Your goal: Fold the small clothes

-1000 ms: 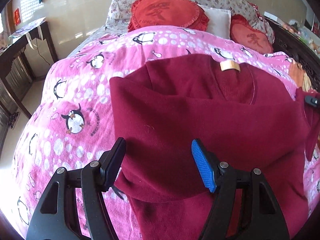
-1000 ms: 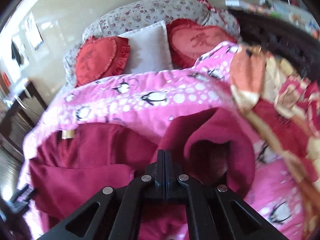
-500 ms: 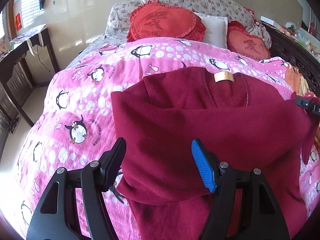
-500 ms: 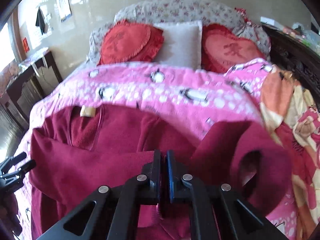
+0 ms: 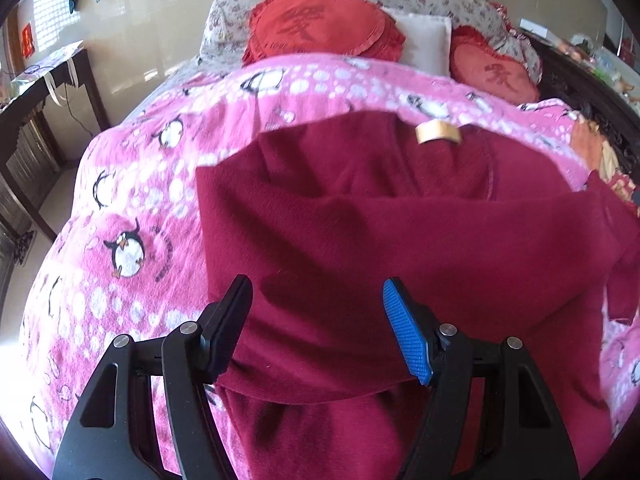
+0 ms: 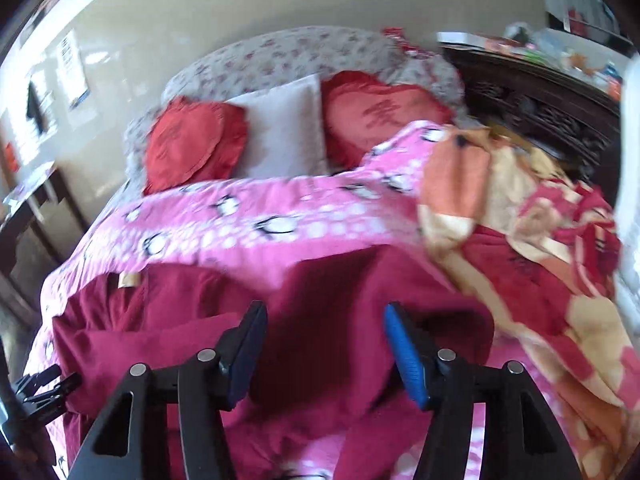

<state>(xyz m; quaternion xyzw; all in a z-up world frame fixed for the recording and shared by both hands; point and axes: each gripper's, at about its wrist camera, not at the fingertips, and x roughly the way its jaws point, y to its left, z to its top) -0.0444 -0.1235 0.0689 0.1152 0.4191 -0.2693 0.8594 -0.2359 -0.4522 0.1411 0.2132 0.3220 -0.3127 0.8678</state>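
A dark red sweater (image 5: 400,220) lies spread on the pink penguin blanket (image 5: 132,208), its tan neck label (image 5: 438,133) toward the pillows. Its left sleeve is folded across the body. My left gripper (image 5: 316,284) hovers open over that folded part, touching nothing. In the right wrist view the sweater (image 6: 172,320) and the label (image 6: 129,279) sit at the lower left. My right gripper (image 6: 324,308) is opening above the right sleeve (image 6: 360,280), which lies loose and bunched on the bed; the pads do not press it. The left gripper's fingertips (image 6: 40,388) show at the left edge.
Two red heart cushions (image 5: 324,24) (image 6: 380,112) and a white pillow (image 6: 280,128) stand at the head of the bed. An orange and red patterned blanket (image 6: 520,248) is heaped at the right. A dark table (image 5: 44,92) stands left, carved dark furniture (image 6: 540,100) right.
The right gripper's jaws went from shut to apart and let the sleeve drop onto the bed, as it pulled back. The left gripper stayed open over the sweater.
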